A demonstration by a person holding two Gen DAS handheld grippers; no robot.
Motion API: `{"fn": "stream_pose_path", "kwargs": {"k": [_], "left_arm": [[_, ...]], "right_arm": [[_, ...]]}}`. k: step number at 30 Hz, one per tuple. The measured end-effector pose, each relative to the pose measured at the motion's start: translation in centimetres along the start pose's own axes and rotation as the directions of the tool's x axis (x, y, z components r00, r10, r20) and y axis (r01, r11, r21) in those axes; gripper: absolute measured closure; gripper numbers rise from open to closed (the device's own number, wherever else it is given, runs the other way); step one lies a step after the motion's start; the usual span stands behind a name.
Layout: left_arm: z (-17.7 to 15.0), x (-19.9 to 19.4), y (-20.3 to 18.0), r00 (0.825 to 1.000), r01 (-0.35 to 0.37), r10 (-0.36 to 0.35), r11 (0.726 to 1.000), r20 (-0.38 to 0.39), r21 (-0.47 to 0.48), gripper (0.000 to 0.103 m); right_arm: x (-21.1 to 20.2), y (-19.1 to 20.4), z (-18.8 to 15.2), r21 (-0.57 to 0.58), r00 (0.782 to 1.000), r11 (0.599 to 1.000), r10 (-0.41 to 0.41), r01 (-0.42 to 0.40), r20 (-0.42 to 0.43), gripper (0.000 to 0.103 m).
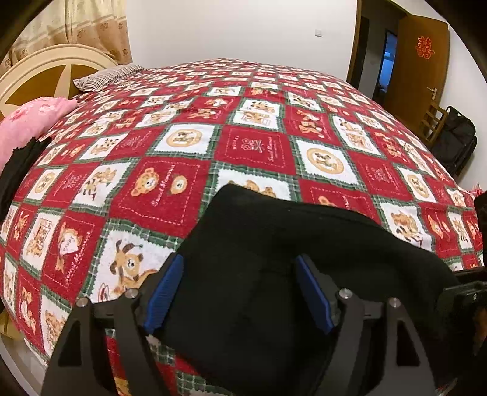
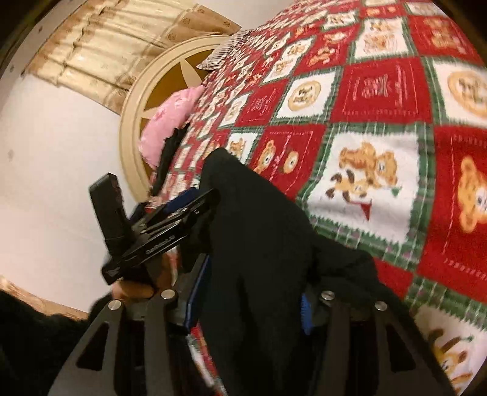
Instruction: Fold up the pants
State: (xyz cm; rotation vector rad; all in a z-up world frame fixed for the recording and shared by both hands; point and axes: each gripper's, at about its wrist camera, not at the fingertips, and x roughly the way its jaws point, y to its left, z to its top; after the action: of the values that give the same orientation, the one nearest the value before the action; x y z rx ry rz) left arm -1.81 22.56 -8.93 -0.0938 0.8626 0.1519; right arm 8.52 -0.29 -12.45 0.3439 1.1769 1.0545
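Home bedroom. Large bed [image 1: 258, 143] w/ red-white-green patchwork cover, cartoon bears. Round cream headboard [image 1: 39, 73] at far end; pink pillow [image 1: 27, 121] and striped pillow [image 1: 106, 76] against it. Beige patterned curtains [image 1: 76, 27] behind. Plain white walls, light switch [image 1: 318, 32]. Brown wooden door [image 1: 421, 70] open, red paper decoration on it. Black bag [image 1: 456, 140] on floor nr door.

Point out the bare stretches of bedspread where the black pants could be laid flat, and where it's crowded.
Free: the wide middle of the bedspread, between the striped pillow at the head and the black pants at the near edge, running toward the door side. Crowded: the near edge under the pants, and the head-side corner with the pink pillow and another dark garment.
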Motion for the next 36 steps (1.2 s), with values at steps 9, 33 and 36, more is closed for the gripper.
{"fn": "stream_pose_path", "kwargs": {"k": [9, 33, 36], "left_arm": [[-0.1, 0.6, 0.2, 1.0, -0.02, 0.02, 1.0, -0.022, -0.002, 0.017], [0.3, 0.7, 2.6, 0.998, 0.011, -0.016, 0.997, -0.056, -0.083, 0.003], [0.9, -0.3, 3.6, 1.0, 0.004, -0.006, 0.992, -0.02, -0.125, 0.004]], "right_arm": [[-5.7, -2.5, 3.0, -0.01, 0.914, 0.937, -0.337, 0.348, 0.224, 0.051], [-4.4, 2.7, -0.1, -0.107, 0.89, 0.907, -0.369, 0.408, 0.268, 0.097], [-3.8, 4.6, -0.2, -0.165, 0.9, 0.904, -0.344, 0.395, 0.267, 0.097]]}}
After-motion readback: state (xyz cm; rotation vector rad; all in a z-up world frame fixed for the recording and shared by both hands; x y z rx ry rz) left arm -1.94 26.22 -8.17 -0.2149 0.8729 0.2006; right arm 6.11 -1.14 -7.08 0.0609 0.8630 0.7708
